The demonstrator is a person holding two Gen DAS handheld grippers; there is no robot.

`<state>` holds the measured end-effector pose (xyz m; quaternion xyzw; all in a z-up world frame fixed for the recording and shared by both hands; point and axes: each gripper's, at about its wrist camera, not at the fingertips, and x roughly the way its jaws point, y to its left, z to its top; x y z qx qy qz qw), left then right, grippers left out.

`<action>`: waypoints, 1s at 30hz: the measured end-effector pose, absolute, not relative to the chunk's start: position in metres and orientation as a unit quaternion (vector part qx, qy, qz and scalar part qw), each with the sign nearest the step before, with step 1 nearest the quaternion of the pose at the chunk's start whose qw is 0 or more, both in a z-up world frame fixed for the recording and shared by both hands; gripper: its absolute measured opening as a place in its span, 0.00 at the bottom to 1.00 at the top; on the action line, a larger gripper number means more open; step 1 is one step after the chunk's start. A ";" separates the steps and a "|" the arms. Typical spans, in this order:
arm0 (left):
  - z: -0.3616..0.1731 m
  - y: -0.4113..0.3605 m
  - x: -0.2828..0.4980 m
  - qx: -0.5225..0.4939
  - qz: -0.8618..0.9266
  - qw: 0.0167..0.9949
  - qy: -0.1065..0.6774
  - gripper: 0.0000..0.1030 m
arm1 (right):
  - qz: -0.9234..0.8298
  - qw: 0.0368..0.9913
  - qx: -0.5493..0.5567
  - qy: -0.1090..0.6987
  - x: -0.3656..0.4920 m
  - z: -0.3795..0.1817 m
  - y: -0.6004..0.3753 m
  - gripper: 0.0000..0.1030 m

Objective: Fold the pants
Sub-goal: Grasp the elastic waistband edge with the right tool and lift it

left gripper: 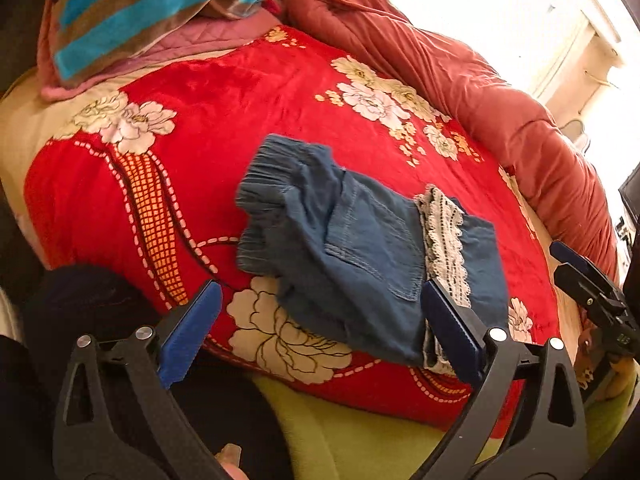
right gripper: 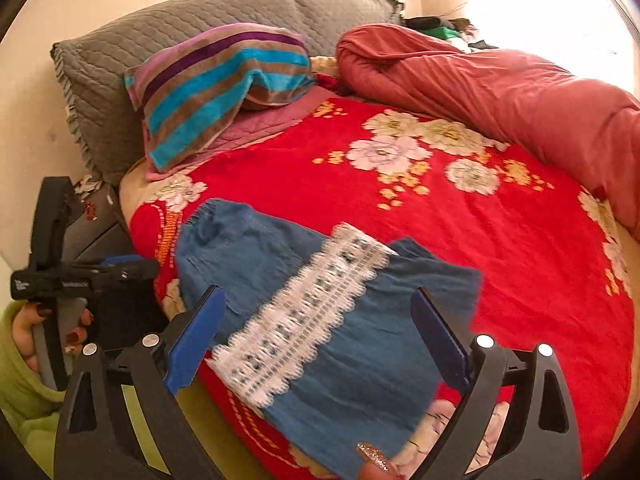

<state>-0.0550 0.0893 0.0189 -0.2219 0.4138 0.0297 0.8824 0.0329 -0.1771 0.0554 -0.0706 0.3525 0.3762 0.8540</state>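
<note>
Blue denim pants [left gripper: 352, 248] with a white lace trim [left gripper: 444, 240] lie folded over on the red flowered blanket [left gripper: 248, 92]. The elastic waistband [left gripper: 264, 184] points to the far left. My left gripper [left gripper: 320, 324] is open and empty, just above the near edge of the pants. In the right wrist view the pants [right gripper: 360, 352] and lace band [right gripper: 304, 316] lie under my right gripper [right gripper: 316, 332], which is open and empty. The right gripper also shows in the left wrist view [left gripper: 592, 288], and the left gripper in the right wrist view [right gripper: 60, 276].
A striped pillow [right gripper: 212, 88] and a grey quilted pillow [right gripper: 168, 28] lie at the head of the bed. A rolled rust-red quilt [right gripper: 500, 92] runs along the far side. A green sheet [left gripper: 344, 432] covers the near bed edge.
</note>
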 end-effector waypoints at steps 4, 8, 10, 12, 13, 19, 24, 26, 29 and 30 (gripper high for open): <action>0.009 0.098 -0.054 -0.239 0.030 0.875 0.421 0.90 | 0.392 0.844 -0.078 0.356 0.039 0.058 -0.159 0.90; -0.001 0.103 -0.053 -0.257 0.023 0.867 0.426 0.90 | 0.410 0.831 -0.081 0.366 0.049 0.059 -0.139 0.90; -0.002 0.103 -0.054 -0.261 0.018 0.868 0.423 0.90 | 0.418 0.824 -0.086 0.373 0.055 0.059 -0.126 0.90; -0.004 0.103 -0.053 -0.264 0.009 0.866 0.424 0.90 | 0.423 0.819 -0.095 0.377 0.061 0.058 -0.114 0.90; -0.005 0.103 -0.052 -0.266 0.007 0.866 0.424 0.90 | 0.427 0.815 -0.099 0.379 0.064 0.057 -0.108 0.90; -0.013 0.101 -0.050 -0.276 -0.009 0.859 0.432 0.90 | 0.447 0.790 -0.137 0.397 0.084 0.046 -0.066 0.90; -0.017 0.096 -0.043 -0.278 -0.028 0.856 0.435 0.78 | 0.464 0.765 -0.166 0.414 0.098 0.033 -0.030 0.90; -0.019 0.095 -0.039 -0.277 -0.035 0.856 0.435 0.70 | 0.470 0.755 -0.174 0.423 0.106 0.028 -0.014 0.90; -0.027 0.099 -0.031 -0.289 -0.029 0.848 0.444 0.63 | 0.480 0.743 -0.181 0.430 0.113 0.022 0.004 0.90; -0.030 0.101 -0.029 -0.296 -0.029 0.844 0.446 0.62 | 0.488 0.736 -0.183 0.433 0.117 0.020 0.012 0.90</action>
